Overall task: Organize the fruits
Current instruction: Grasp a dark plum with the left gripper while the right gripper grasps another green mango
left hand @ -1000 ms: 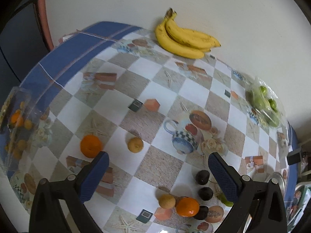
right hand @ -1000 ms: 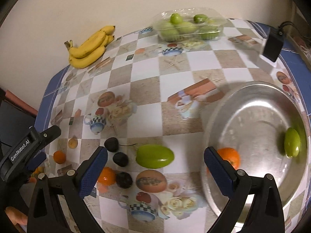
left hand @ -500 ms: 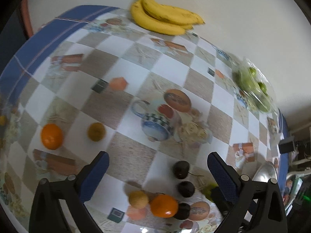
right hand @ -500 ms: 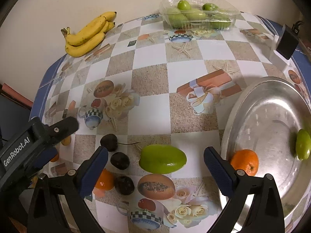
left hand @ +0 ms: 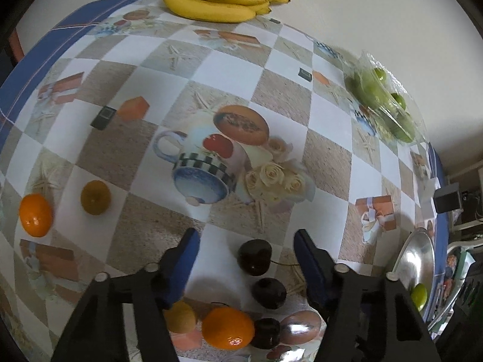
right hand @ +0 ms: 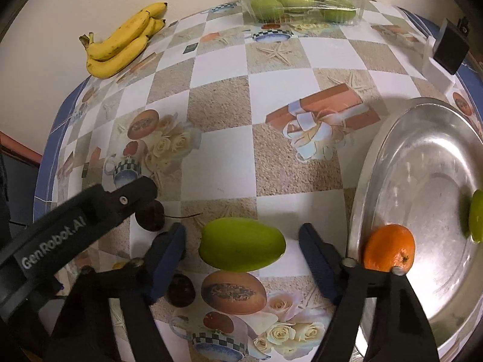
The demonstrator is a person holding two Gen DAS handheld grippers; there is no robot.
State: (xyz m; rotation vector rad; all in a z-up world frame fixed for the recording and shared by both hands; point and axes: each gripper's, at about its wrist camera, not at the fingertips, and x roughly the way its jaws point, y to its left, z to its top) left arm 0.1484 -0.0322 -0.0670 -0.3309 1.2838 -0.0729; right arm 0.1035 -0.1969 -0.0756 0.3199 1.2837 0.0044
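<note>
My left gripper (left hand: 246,239) is open, its fingers either side of a dark round fruit (left hand: 254,256) on the checked tablecloth; two more dark fruits (left hand: 269,293) lie just nearer, beside an orange (left hand: 228,327). My right gripper (right hand: 241,235) is open around a green mango (right hand: 241,243) lying on the cloth. To its right a metal bowl (right hand: 389,138) holds an orange (right hand: 389,247) and a green fruit (right hand: 477,215). The left gripper's arm (right hand: 75,220) crosses the right wrist view at the left.
A banana bunch (left hand: 220,1) lies at the far edge by the wall. A clear plastic box of green fruit (right hand: 302,3) stands at the back. Two small oranges (left hand: 36,214) lie at the left. A black device (right hand: 449,45) sits at the table's right edge.
Both grippers have moved down and forward. The left one now brackets the dark fruit; the right one now brackets the green mango. Both stay open.
</note>
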